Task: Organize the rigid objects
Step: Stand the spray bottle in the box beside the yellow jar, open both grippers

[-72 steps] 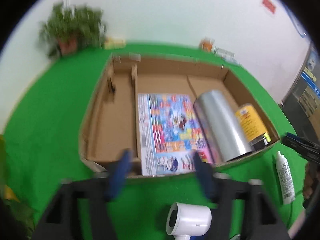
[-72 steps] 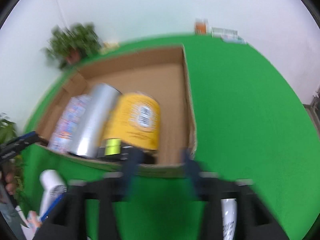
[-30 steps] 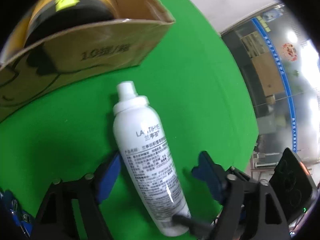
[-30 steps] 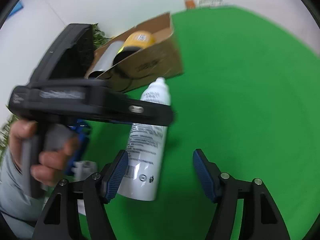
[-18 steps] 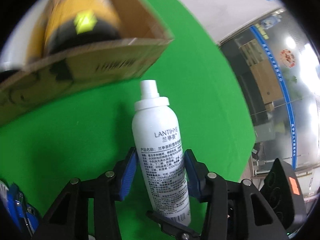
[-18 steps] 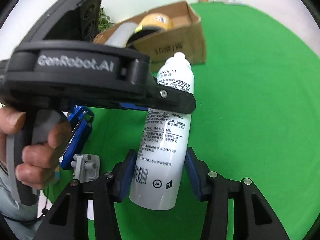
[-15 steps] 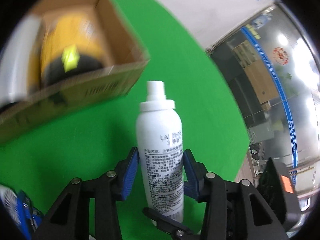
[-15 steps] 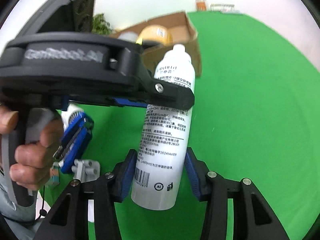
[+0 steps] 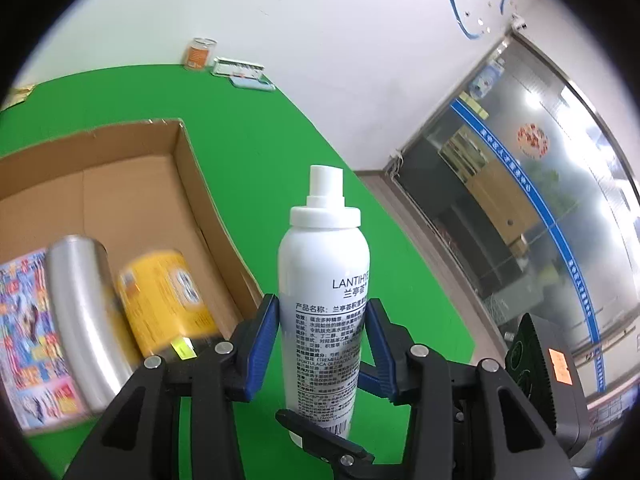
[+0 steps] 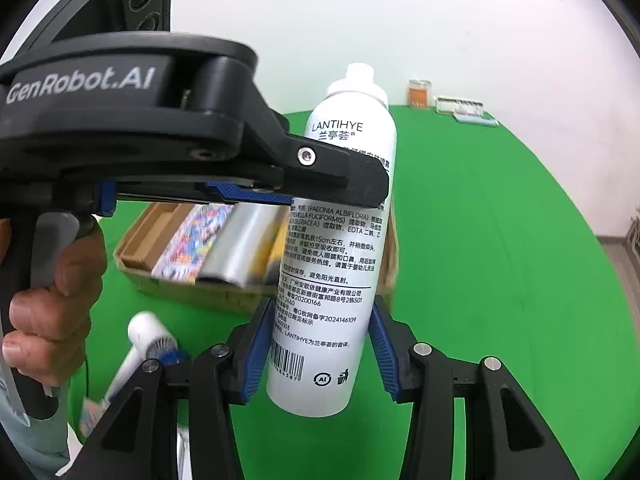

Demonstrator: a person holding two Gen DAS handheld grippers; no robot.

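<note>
The bottle (image 9: 324, 300) is a white spray can with a rounded shoulder, a white collar and a narrow white nozzle on top. Its side carries the name LANTIHYE, blocks of small black print, a barcode and recycling marks near the base. It stands upright in the air above the green cloth (image 9: 256, 152), just off the near right corner of the box (image 9: 188, 168).

Both tools pinch it. The left gripper (image 9: 323, 326) has its blue pads pressed on the middle of the can. The right gripper (image 10: 318, 340) clamps the lower part, just above the barcode. In the right wrist view the left tool's black body crosses the can's upper half, with a hand (image 10: 52, 300) wrapped round its grip.

A second ago the bottle lay on its side on the cloth in front of the box, with both sets of jaws spread wide around it. Both sets have just been closing, with the can between them, and it is now lifted and upright. The box is seen from higher up, so its inside shows.

Inside the box lie a yellow can (image 9: 164, 300), a silver cylinder (image 9: 84, 312) and a colourful booklet (image 9: 28, 344), side by side. A white hair dryer (image 10: 148, 336) lies on the cloth near the box. The cloth runs to a white wall, where an orange jar (image 9: 199, 53) stands. To the right is a glass front with a blue stripe.
</note>
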